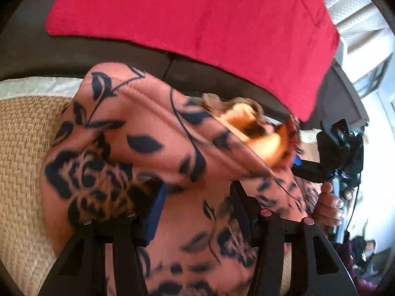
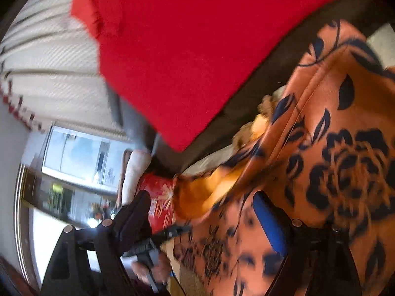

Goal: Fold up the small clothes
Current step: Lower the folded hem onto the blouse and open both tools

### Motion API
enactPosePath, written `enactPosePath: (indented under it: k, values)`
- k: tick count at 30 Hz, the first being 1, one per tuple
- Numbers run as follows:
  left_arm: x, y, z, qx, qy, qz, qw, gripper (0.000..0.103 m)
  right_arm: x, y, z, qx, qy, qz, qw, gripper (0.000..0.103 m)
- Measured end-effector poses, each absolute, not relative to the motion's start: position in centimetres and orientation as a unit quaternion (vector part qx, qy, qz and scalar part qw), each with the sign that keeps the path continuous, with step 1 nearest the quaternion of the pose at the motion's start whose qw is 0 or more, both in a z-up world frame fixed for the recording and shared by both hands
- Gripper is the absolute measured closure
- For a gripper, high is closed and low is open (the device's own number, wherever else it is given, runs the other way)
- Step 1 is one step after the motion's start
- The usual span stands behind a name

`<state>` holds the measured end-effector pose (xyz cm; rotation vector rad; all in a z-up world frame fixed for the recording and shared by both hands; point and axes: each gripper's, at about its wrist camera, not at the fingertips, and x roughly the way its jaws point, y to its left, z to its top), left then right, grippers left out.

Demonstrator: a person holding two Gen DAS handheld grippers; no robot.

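Since the floral garment [image 1: 138, 128] is soft, light and limp (it sags below the red cushion [image 1: 197, 19]), grab its stitched seam. Left gripper [image 1: 195, 212] and right gripper [image 2: 205, 224] both gape around cloth; whether they pinch it, can't tell.

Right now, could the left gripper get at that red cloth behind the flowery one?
Probably not directly: the floral garment drapes over the left gripper and lies between it and the red cloth.

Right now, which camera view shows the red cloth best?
The left wrist view: the red cloth shows nearly whole, with its lower edge and right corner, behind the floral garment. The right wrist view shows it tilted and cropped at the top.
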<state>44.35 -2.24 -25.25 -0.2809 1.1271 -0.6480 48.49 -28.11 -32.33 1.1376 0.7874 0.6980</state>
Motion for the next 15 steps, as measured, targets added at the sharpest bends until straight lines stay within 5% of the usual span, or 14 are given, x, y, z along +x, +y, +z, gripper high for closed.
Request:
enactPosePath:
  k: [8, 15]
  values:
    - [47.8, 1.5, -25.7, -0.273, 0.42, -0.213, 0.839, 0.045, 49.6, -30.7, -32.9, 0.6, 0.198, 0.275, 0.724, 0.015]
    - [45.4, 2.1, -22.2, -0.237, 0.404, -0.206, 0.859, 0.044, 45.6, -32.5, -30.3, 0.523, 0.238, 0.193, 0.796, 0.016]
